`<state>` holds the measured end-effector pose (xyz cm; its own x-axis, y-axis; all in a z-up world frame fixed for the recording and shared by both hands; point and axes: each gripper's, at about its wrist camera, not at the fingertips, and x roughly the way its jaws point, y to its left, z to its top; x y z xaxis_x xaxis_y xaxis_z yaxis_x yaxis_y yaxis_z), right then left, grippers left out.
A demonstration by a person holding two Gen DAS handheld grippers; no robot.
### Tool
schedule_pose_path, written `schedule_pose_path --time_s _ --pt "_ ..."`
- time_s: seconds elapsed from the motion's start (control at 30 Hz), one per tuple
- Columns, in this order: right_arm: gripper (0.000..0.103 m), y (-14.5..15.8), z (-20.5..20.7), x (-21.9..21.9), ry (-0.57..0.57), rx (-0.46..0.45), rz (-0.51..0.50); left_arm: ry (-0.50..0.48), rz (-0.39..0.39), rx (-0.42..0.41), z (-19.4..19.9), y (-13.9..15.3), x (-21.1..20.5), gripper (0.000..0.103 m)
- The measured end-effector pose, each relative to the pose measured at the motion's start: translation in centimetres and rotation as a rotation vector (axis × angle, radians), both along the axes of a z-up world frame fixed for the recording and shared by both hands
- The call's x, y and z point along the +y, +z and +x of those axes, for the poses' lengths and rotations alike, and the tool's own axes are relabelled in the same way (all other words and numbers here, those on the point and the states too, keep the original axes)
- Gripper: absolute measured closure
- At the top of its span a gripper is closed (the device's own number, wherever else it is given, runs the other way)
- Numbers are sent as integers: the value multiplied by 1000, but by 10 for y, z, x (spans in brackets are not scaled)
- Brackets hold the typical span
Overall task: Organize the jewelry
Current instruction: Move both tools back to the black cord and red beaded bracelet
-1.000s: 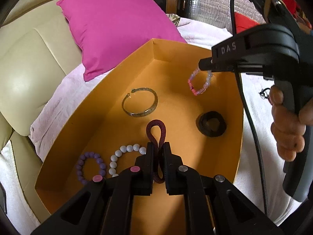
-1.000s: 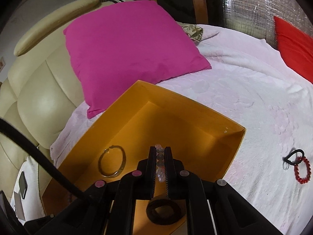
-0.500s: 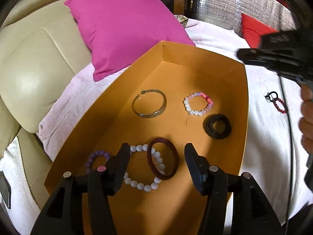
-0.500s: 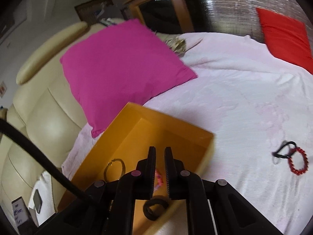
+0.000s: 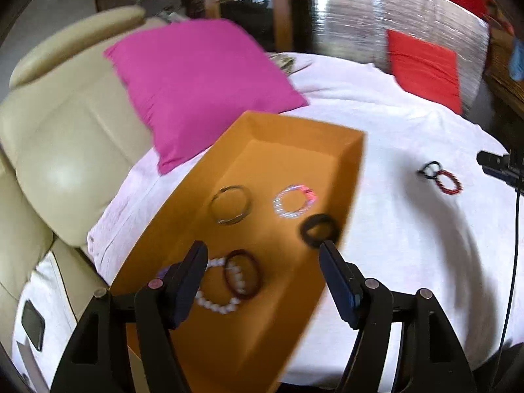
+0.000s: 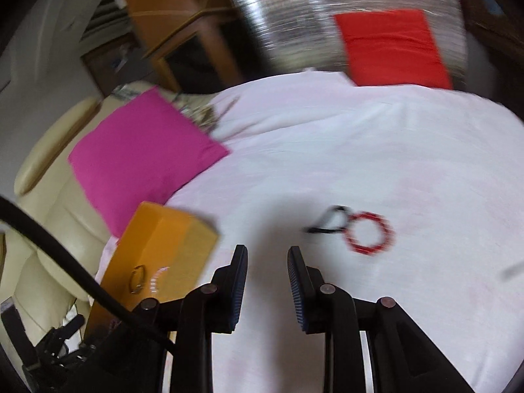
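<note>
Currently both grippers released, holding nothing.
Left gripper (image 5: 263, 273) view alone shows maroon bracelet (image 5: 242, 274) in orange box (image 5: 294, 137); right gripper (image 6: 267, 276) hovers over the bed (image 6: 360, 150) near red bracelet (image 6: 368, 233).

Left wrist view looked down from close above orange box (image 5: 294, 137), facing toward pink pillow (image 5: 196, 82). Right wrist view sat farther right, over white bedcover (image 6: 327, 163), facing red bead bracelet (image 6: 368, 233). Both views shared box, pillow, bracelet, red cushion (image 6: 389, 46).

No text, label or number could be read in either view. Both pictures were blurred by motion.
</note>
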<state>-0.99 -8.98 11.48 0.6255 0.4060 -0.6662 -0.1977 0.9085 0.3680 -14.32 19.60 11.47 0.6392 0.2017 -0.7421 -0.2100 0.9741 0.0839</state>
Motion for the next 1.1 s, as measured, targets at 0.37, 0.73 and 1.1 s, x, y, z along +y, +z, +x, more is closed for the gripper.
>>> schedule_pose_path --time_s 0.37,0.73,1.1 --pt "75 -27 -21 -125 -191 17 144 -183 131 15 24 13 -107 31" --pt "75 -34 -15 -175 -237 37 185 -204 108 -17 73 -10 -165 31" --pt "75 -31 -9 -189 -242 49 145 -176 59 -14 116 -46 -197 31"
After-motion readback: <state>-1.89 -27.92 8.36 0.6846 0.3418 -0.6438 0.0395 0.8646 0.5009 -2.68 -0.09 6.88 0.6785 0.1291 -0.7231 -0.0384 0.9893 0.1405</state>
